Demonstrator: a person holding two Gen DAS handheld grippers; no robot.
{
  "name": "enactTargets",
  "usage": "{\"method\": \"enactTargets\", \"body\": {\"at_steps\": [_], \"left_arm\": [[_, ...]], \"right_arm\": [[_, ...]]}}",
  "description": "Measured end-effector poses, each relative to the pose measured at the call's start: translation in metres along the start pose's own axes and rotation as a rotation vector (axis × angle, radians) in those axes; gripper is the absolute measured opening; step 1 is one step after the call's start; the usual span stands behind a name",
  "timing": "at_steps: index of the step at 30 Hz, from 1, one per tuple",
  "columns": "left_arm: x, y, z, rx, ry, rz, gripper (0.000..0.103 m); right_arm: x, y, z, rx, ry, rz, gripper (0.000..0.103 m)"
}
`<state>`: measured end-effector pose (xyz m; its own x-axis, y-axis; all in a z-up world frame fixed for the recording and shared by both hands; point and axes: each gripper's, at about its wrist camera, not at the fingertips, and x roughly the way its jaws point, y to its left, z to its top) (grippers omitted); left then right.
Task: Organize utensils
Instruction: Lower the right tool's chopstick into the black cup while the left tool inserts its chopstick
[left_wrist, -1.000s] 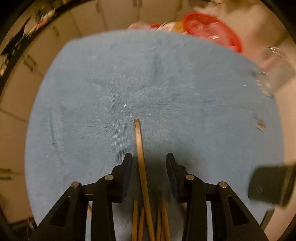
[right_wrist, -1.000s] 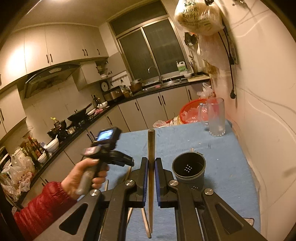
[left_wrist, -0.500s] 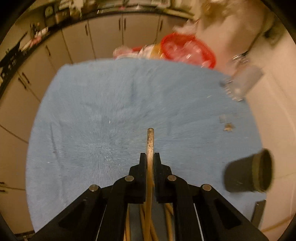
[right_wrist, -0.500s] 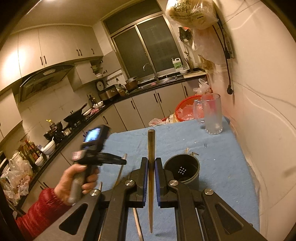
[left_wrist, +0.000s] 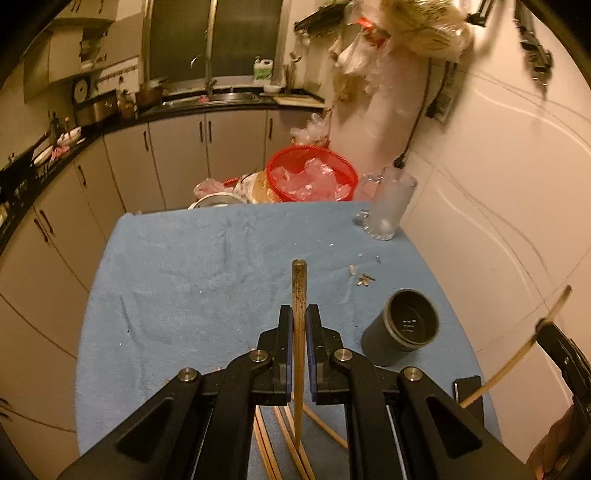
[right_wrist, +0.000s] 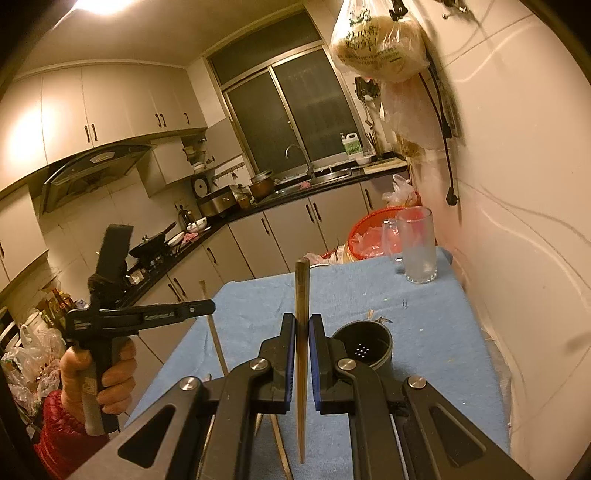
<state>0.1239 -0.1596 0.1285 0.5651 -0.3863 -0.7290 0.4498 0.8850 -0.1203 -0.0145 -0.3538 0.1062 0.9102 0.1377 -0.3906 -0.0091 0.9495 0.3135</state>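
Left gripper (left_wrist: 299, 332): clenched on a chopstick (left_wrist: 298, 295).
Right gripper (right_wrist: 302, 343): grasping another chopstick (right_wrist: 302, 295).
Holder (left_wrist: 402, 334): at 3 o'clock, upright on the cloth (left_wrist: 184, 277).

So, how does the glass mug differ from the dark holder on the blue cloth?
The glass mug is clear and tall with a handle; the dark holder is opaque, shorter and handleless. The mug stands at the far edge, the holder nearer. Both are upright and hold no utensils.

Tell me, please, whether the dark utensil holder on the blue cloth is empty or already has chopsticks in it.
Empty: the utensil holder stands upright, its perforated bottom showing, no chopsticks inside.
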Motion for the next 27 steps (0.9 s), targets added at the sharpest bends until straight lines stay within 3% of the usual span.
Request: {"method": "enactTargets", "body": {"at_steps": [8,19,27], "left_arm": [[-0.024,-0.013,0.004,0.040,-0.069,0.000,0.007],[-0.054,-0.053,0.040,0.082,-0.159,-0.081,0.007],[-0.051,-0.073,0.069,0.064,-0.203,-0.140,0.007]], "right_arm": [[-0.016,0.004,0.009,-0.013,-0.039,-0.012,0.008],[-0.012,-0.014,0.056,0.004,-0.114,-0.064,0.008],[0.006,-0.033,0.087,0.046,-0.157,-0.089,0.008]]}}
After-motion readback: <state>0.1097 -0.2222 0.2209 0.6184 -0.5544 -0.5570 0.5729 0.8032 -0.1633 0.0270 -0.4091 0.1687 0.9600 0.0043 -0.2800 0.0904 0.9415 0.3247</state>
